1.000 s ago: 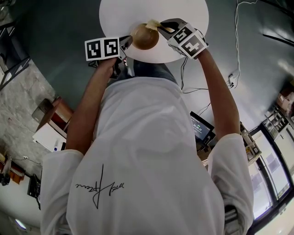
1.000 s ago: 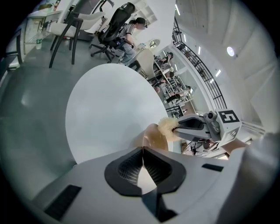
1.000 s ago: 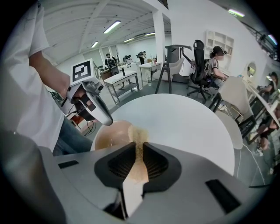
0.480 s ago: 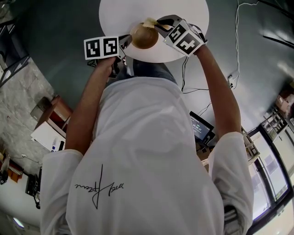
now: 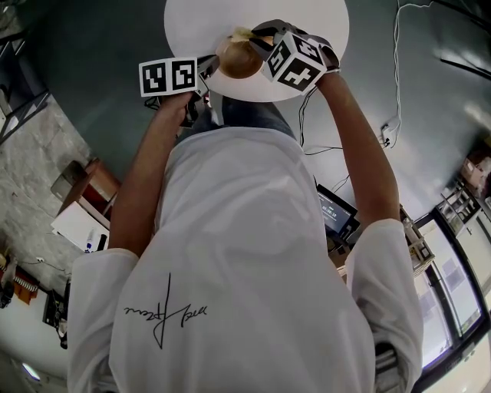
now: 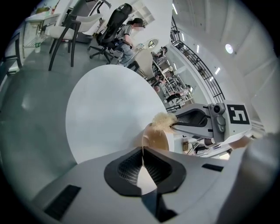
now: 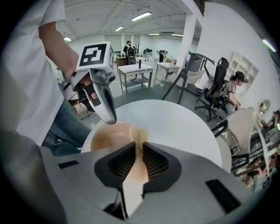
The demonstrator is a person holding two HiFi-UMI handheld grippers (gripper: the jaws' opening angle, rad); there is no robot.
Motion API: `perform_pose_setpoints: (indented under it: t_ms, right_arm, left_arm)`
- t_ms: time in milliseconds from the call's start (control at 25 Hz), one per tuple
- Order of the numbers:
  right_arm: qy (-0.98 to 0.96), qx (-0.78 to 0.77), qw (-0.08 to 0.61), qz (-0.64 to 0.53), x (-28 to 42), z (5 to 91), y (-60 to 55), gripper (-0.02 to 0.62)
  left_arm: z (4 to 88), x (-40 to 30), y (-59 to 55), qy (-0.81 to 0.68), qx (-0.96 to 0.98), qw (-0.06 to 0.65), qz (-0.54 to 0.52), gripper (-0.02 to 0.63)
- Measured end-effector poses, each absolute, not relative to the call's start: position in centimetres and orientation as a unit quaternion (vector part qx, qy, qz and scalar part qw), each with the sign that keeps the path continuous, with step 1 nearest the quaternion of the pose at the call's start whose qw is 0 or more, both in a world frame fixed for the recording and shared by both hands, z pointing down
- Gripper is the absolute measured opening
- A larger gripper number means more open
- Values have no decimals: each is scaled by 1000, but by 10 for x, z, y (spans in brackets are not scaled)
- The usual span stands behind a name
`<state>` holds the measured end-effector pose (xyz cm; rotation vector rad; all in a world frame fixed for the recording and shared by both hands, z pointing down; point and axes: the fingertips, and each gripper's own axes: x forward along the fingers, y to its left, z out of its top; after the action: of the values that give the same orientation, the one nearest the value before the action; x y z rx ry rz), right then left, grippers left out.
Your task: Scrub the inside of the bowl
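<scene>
Right gripper [image 7: 139, 154] is clamping a pale fibrous scrubber [image 7: 139, 134], seemingly pressing it into the bowl [image 5: 238, 61] at its nine o'clock on the table [image 5: 192, 23]. At the bowl's nine o'clock, the left gripper [image 6: 142, 153] is pinching its rim.

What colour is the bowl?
Light brown, like wood; the right gripper view shows the bowl best.

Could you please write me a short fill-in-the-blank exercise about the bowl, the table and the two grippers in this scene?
1. The brown bowl stands on a round ____ table.
2. The left gripper is shut on the bowl's ____.
3. The right gripper holds a tan scrubber at the opening of the ____.
Missing words: white; rim; bowl.
</scene>
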<state>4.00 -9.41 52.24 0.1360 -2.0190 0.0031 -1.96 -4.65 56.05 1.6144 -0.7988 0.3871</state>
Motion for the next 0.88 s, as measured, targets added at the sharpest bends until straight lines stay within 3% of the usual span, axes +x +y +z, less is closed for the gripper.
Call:
perform_pose_setpoints:
  t_ms: [440, 880]
  right_arm:
    - [-853, 88, 515, -2, 41, 521, -94, 66]
    - [-863, 123, 487, 45, 51, 518, -88, 66]
  left_arm:
    - [560, -23, -57, -359, 705, 591, 158, 14]
    - [548, -16, -61, -350, 718, 585, 140, 136]
